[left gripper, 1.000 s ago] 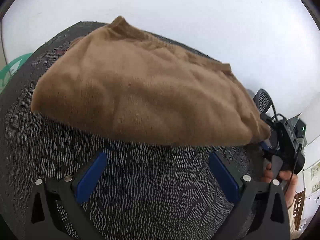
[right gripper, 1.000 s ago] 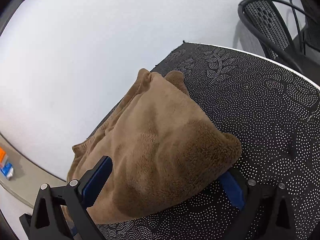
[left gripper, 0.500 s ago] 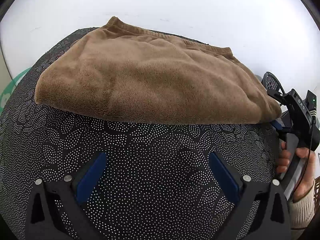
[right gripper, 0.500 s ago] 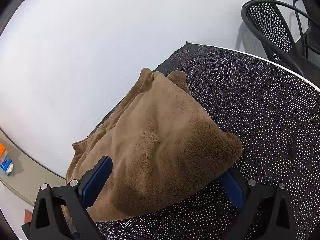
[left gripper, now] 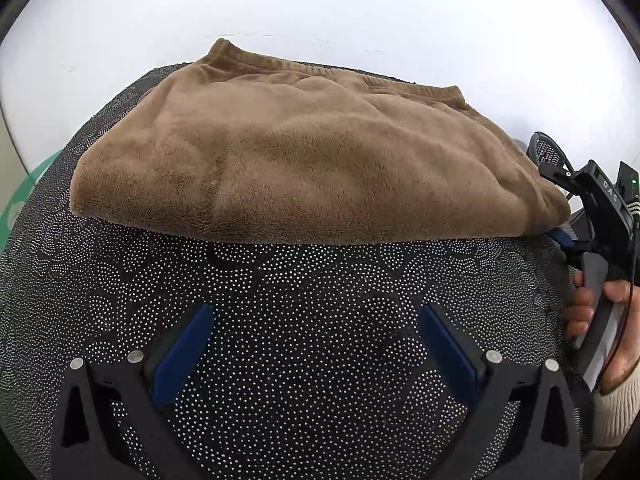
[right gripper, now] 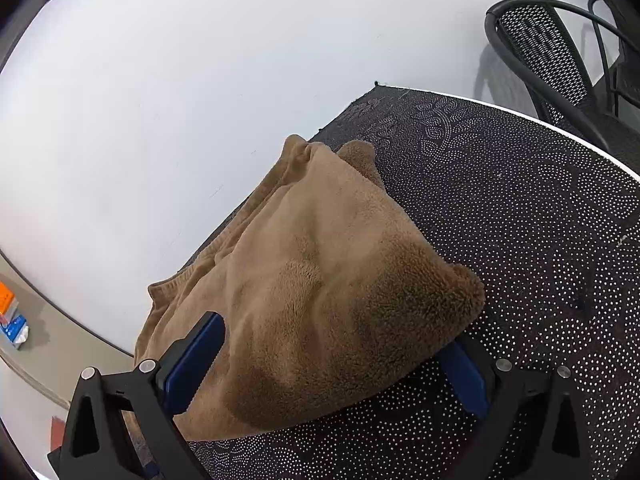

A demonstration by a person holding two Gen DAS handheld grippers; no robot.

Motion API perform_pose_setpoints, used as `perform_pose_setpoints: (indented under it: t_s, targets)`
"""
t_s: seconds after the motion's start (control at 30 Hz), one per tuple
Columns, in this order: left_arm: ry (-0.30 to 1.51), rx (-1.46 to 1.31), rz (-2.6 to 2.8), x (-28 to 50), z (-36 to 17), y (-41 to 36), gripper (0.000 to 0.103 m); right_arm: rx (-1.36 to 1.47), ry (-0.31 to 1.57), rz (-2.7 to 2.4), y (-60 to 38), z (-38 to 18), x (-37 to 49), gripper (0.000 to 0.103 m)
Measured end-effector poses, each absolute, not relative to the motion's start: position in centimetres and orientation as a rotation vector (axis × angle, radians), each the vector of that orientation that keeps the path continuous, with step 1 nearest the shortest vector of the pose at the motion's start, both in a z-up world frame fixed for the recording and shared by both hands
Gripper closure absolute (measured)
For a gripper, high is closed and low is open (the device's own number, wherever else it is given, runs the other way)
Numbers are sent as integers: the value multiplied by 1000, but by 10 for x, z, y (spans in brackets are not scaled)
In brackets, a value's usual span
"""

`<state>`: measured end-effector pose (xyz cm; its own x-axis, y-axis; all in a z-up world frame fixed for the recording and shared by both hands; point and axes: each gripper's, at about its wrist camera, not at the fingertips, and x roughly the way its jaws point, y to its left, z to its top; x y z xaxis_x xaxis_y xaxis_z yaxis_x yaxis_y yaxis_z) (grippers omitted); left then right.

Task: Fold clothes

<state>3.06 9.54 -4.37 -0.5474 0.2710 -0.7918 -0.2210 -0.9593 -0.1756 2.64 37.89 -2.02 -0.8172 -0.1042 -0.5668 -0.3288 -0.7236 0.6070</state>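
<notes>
A brown fleece garment [left gripper: 320,160] lies folded into a thick pad on the black dotted tablecloth [left gripper: 304,280], its ribbed hem toward the wall. My left gripper [left gripper: 316,344] hovers open over bare cloth, short of the garment's near fold and holding nothing. In the right wrist view the garment [right gripper: 320,280] fills the centre. My right gripper [right gripper: 332,340] is open and straddles the garment's end, one blue finger [right gripper: 196,356] beside the left edge, the other mostly tucked under the corner. From the left wrist view that right gripper [left gripper: 560,236] touches the garment's right corner, held by a hand [left gripper: 616,320].
A white wall stands just behind the table. A black mesh chair [right gripper: 540,52] sits beyond the table's far right edge. Small orange and blue boxes [right gripper: 12,320] lie on the floor to the left. The tablecloth [right gripper: 520,200] to the garment's right is bare.
My left gripper has drawn back from the garment, whose near fold now sits farther from the fingers. The right gripper has stayed at the garment's end.
</notes>
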Motion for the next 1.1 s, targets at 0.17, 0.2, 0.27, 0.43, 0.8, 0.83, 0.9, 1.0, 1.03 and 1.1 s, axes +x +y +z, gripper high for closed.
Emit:
perform_pose_setpoints:
  t_s: [0.17,0.2,0.27,0.43,0.8,0.83,0.9,1.0,1.03,1.1]
  targets:
    - [-64,-1319,2544,31,-42,99,1,-900,1113,2662,378,-20,27,0]
    - [-58,-1321,2546,31,-42,100,1,-904,1119,2666,379,-20,27,0]
    - [-49,-1323,2548,31,-41,102,1,-917,1144,2674,381,-20,28,0]
    - [-67,-1316,2545,32,-40,102,1,-886,1219,2688,385,-18,32,0]
    - [-116,-1302,2534,29,-41,94,1,-866,1497,2669,392,-23,24,26]
    - [-123,-1299,2532,30,-41,93,1,-887,1503,2657,392,-25,21,30]
    - [-137,-1295,2529,30,-41,91,1,-912,1515,2628,395,-29,19,43]
    - [-147,-1291,2526,30,-41,88,1,-926,1519,2605,398,-34,18,57]
    - [-146,-1291,2526,30,-41,86,1,-928,1511,2603,399,-35,18,60]
    - [-138,-1294,2528,30,-41,85,1,-932,1500,2601,399,-36,18,65]
